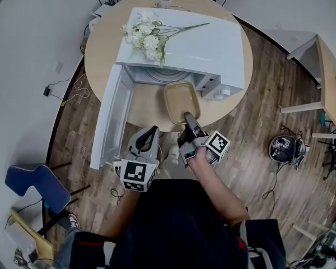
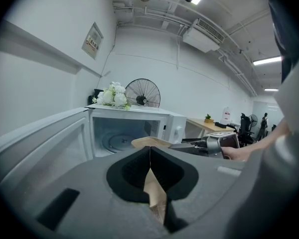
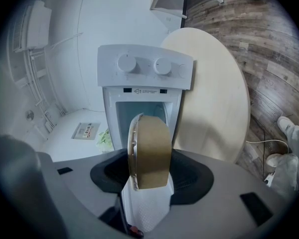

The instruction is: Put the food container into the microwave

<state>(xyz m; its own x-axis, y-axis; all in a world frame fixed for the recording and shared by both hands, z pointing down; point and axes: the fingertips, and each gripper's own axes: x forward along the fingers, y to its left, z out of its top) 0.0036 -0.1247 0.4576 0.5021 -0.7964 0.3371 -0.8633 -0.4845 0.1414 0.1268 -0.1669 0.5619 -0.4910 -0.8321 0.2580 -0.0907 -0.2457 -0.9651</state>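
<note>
r tongs [image 1: 189, 118] grip the food container [image 1: 182, 102] by its near rim, over the table [image 1: 101, 43] just in front of the open microwave [image 1: 213, 43], long axis pointing straight in. l tongs [image 1: 148, 134] clenched, empty, nearer you.

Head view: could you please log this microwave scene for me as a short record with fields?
microwave: on round table, door open, turntable visible
food container: tan, at the opening, mostly outside
right gripper: shut on the food container's near rim
left gripper: jaws together, holding nothing, near the door
flowers: white, lying on the microwave's top
</note>
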